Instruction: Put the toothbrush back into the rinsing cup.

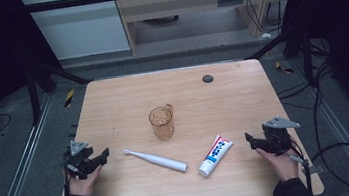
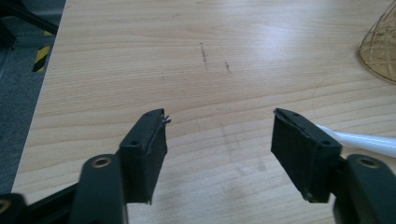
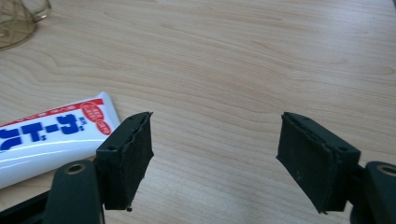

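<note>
An amber see-through cup [image 1: 162,122] with a handle stands upright near the middle of the wooden table [image 1: 122,99]. In front of it a white toothbrush [image 1: 155,160] lies flat, and to its right lies a white, blue and red toothpaste tube [image 1: 216,155]. My left gripper [image 1: 100,157] rests at the table's left edge, open, nothing between its jaws; the toothbrush [image 2: 364,141] shows just past its right jaw. My right gripper [image 1: 249,140] sits at the right edge, open and empty, with the tube [image 3: 51,135] just left of its left jaw. The cup [image 2: 380,46] also peeks in, and again the cup [image 3: 18,21].
A small dark round grommet [image 1: 207,78] sits in the tabletop near the far edge. Black frame bars and cables surround the table, with cables on the floor to the right. Bare wood lies between the grippers and the objects.
</note>
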Action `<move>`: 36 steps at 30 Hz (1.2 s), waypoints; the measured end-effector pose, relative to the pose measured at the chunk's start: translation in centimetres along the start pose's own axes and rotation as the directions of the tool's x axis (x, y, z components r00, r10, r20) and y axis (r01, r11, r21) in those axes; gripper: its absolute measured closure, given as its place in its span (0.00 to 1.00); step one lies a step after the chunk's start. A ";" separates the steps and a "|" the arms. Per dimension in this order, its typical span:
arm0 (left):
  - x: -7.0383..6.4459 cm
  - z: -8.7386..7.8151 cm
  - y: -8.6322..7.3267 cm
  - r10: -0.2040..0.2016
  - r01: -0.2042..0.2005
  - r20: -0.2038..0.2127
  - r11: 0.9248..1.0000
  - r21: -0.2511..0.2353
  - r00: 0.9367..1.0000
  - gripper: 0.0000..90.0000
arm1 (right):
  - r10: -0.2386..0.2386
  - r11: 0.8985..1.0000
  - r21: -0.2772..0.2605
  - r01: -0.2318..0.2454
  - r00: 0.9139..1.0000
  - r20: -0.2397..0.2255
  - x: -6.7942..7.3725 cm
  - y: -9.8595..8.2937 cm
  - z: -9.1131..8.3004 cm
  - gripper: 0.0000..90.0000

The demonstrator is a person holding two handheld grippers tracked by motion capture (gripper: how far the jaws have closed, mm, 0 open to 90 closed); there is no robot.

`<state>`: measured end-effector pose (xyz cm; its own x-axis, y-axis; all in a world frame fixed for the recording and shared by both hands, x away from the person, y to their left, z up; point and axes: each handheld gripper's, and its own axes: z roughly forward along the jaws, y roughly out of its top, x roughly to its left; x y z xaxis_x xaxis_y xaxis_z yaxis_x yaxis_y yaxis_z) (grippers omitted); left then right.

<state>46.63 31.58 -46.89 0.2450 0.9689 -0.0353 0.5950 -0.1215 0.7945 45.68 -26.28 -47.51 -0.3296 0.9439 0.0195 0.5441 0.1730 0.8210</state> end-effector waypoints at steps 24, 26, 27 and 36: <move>-4.9 -1.3 -0.1 0.076 -0.081 0.135 0.996 0.036 0.988 0.85 | -0.058 0.998 -0.020 0.055 0.977 -0.206 4.7 1.7 -1.2 0.55; -5.1 -1.3 -0.1 0.085 -0.091 0.139 0.995 0.037 0.987 0.87 | -0.066 0.998 -0.017 0.064 0.973 -0.222 5.3 1.9 -1.1 0.57; -5.3 -1.2 -0.2 0.091 -0.098 0.143 0.994 0.041 0.985 0.88 | -0.071 0.998 -0.015 0.069 0.970 -0.231 5.7 2.0 -1.0 0.57; -7.0 -0.7 -0.4 0.125 -0.140 0.186 0.988 0.069 0.975 0.97 | -0.119 0.992 -0.001 0.124 0.951 -0.286 8.5 2.6 -0.2 0.66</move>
<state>44.15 24.98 -46.54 0.4550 0.8892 -0.0478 0.6067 -0.2703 0.7476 44.18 -17.84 -45.12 -0.5987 0.7966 0.0834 0.4981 0.2888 0.8176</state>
